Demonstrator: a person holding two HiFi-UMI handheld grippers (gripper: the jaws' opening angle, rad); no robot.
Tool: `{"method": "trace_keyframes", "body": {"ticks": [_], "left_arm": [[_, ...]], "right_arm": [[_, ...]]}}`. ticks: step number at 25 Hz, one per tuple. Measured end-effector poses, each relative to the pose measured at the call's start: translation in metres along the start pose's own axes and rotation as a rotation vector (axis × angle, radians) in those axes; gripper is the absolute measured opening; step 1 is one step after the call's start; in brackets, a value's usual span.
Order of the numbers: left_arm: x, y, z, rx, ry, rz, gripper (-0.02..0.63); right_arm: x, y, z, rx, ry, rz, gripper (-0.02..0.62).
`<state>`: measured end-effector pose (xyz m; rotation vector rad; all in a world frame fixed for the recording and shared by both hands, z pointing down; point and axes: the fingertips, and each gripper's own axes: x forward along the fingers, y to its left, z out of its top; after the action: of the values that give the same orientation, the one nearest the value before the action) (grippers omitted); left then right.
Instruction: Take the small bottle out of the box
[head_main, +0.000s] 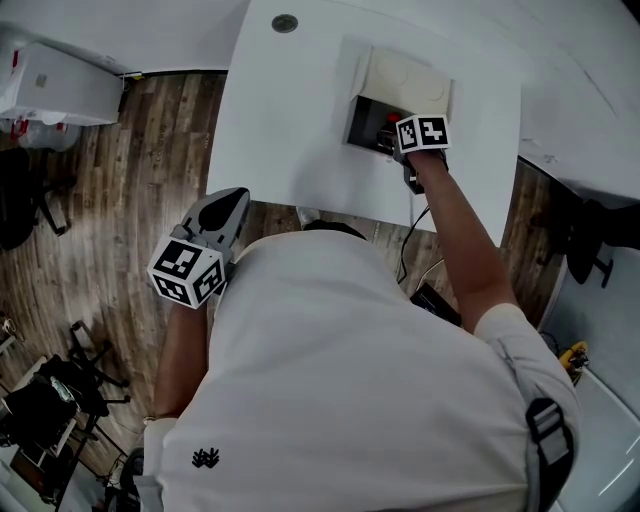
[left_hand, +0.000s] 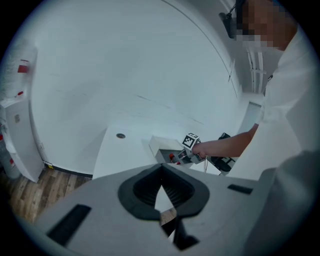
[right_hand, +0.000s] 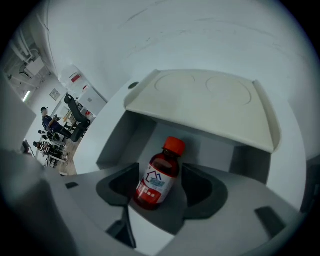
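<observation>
The light is bright, cool and even from overhead. Beyond my left fingers (left_hand: 135, 192) the white table (left_hand: 125, 150) is almost washed out. Between my right fingers (right_hand: 200, 192) the small bottle (right_hand: 159, 175) shows sharp, its brown glass dark with little shine. Past it, the box (right_hand: 215, 150) lies in soft grey shadow under its raised lid (right_hand: 210, 100). My own pads, close to the lens, look slightly soft. Both gripper views bulge and fade to black at the corners. The wood floor (head_main: 100, 200) beside my left fingers has a pale sheen.
</observation>
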<state>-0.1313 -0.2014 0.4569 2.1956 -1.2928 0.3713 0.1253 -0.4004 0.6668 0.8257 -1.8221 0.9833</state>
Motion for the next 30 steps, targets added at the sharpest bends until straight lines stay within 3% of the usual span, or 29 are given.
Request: {"method": "trace_keyframes", "body": {"ticks": [11,15,20,30], "left_arm": [[0.0,0.006,0.001,-0.006,0.004,0.032,0.006],[-0.005,0.01,-0.001,0.0,0.006,0.041,0.006],[-0.015,0.011,0.001,0.015,-0.005,0.053,0.006],[-0.03,0.008,-0.007,0.015,-0.023,0.05,0.006]], "right_arm": [[0.017,0.007,0.003,-0.068,0.064,0.014,0.273],[0.02,0.014,0.009,-0.184,0.049,0.014,0.262],[0.012,0.016,0.01,-0.345,0.041,-0.054,0.25],[-0.021,0.023,0.018,-0.464,-0.084,-0.113,0.244]]}}
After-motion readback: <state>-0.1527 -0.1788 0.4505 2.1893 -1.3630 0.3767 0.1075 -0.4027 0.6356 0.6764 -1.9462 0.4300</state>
